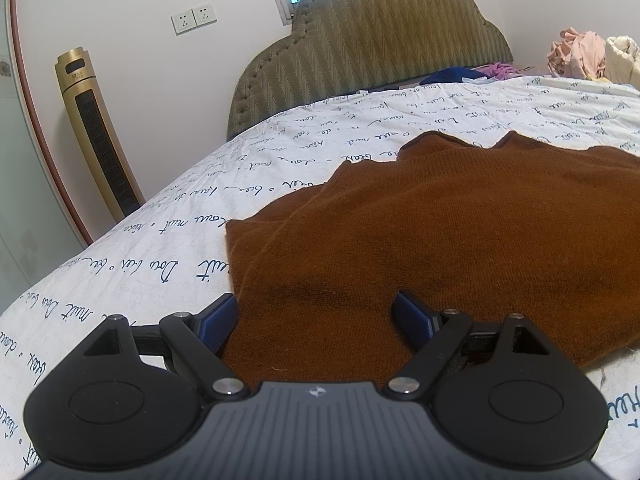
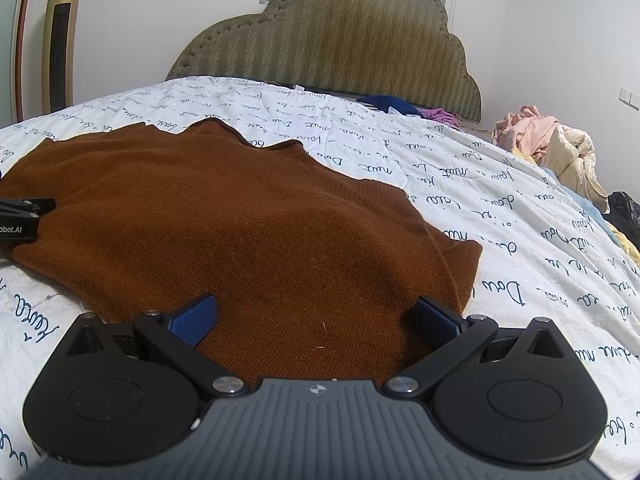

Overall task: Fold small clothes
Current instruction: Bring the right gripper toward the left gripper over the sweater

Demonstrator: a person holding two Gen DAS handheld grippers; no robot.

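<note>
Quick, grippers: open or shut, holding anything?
Left gripper: open, fingers apart at the near hem of the brown sweater, holding nothing.
Right gripper: open over the same hem, holding nothing.

One brown knit garment (image 1: 440,232) lies on one bed (image 1: 160,232). Two grippers are over it, the left gripper (image 1: 316,314) and the right gripper (image 2: 316,316), each with two blue-padded fingers (image 1: 218,320). One gold tower fan (image 1: 96,132). One padded headboard (image 1: 372,44). Two wall sockets (image 1: 194,19). Perhaps two heaps of other clothes (image 2: 544,140), though they blur together.
</note>
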